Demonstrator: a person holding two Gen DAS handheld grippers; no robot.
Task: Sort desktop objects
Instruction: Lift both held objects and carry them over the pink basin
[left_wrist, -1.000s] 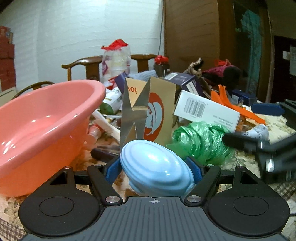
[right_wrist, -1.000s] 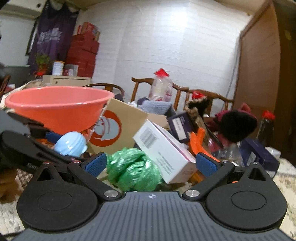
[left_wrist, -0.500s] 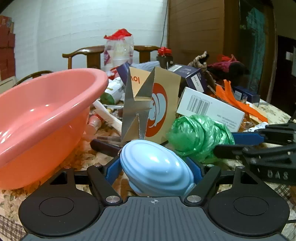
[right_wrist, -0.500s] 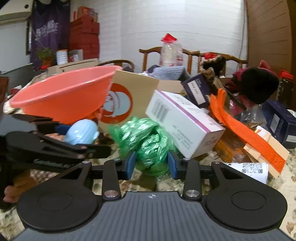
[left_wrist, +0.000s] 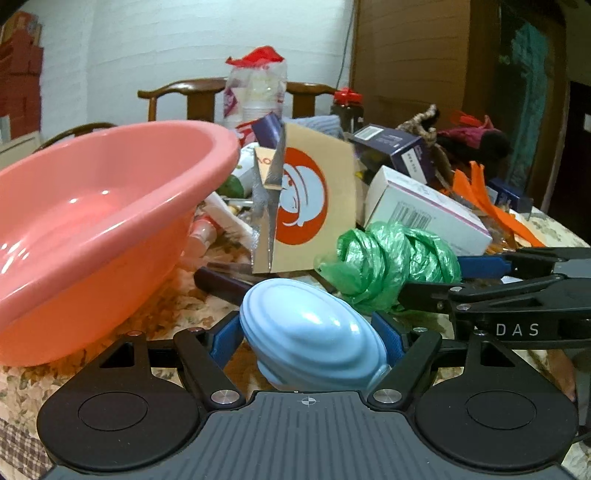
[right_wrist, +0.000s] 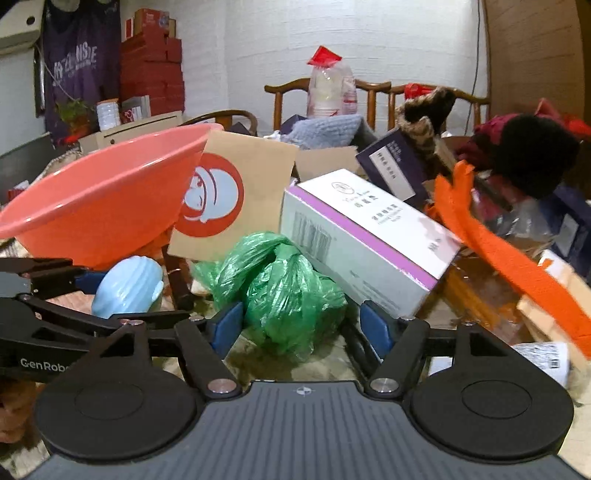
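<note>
I am holding the pale blue ribbed case (left_wrist: 314, 332) clamped between the blue pads of my left gripper (left_wrist: 310, 339), just beside the tilted pink plastic basin (left_wrist: 110, 206) and in front of the brown paper bag with the orange logo (left_wrist: 314, 199). My right gripper (right_wrist: 301, 325) is sitting around the crumpled green plastic bag (right_wrist: 284, 288), which is lying in front of that brown bag and against the white and purple box (right_wrist: 369, 240). Its jaws have just been opening; the left pad seems to be brushing the plastic, though I cannot be sure.
</note>
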